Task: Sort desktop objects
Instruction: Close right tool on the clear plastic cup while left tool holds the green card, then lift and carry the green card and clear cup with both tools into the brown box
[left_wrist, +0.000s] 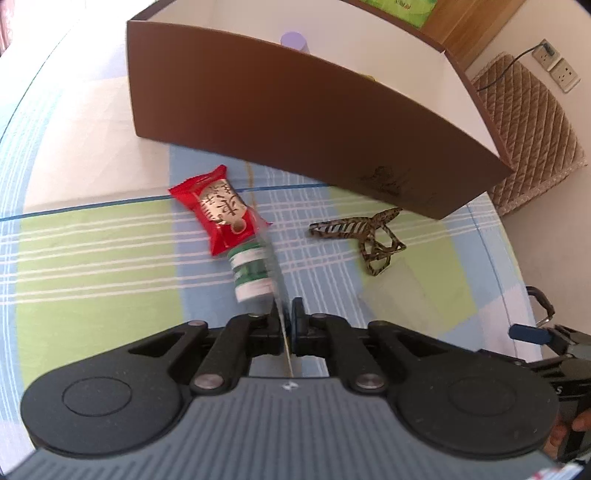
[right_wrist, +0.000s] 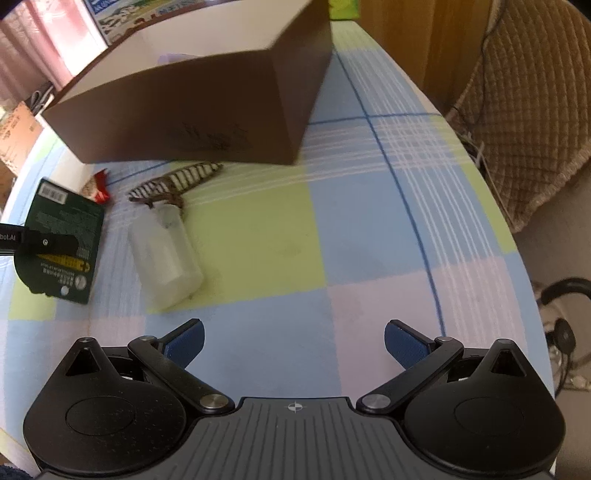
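**Left side.** The left gripper (left_wrist: 284, 321) is pinching a green card pack (left_wrist: 251, 273) between its pressed-together pads, holding it clear of the checked tablecloth (left_wrist: 92, 266). In the right wrist view the pack (right_wrist: 62, 221) is showing its printed back and barcode, with one black finger lying across it. A red snack packet (left_wrist: 218, 210) is lying on the cloth just beyond the pack, close to the brown box (left_wrist: 295, 110).

**Centre.** A patterned hair claw (left_wrist: 365, 236) is lying near the box's front wall. A pale plastic container (right_wrist: 166, 254) is lying on its side just beside the claw.

**Right side.** The right gripper (right_wrist: 293, 339) is hovering with its tongs spread wide and nothing between them, over bare cloth. A quilted chair (right_wrist: 535, 129) is standing past the table edge.

**Step in hand, as judged.** The pack is being carried to the box. The grip is on a thin edge, so the pack is likely to swing. It should be lifted well over the front wall, kept level, and released only once inside the rim.

**Not verifiable.**
- The left wrist view is showing the pack edge-on, so its contents are unclear.
- The box interior is mostly hidden; only a purple object (left_wrist: 293, 40) is peeking above the wall.
- Whether the container is touching the claw cannot be told.
- The print on the box front is blurred.
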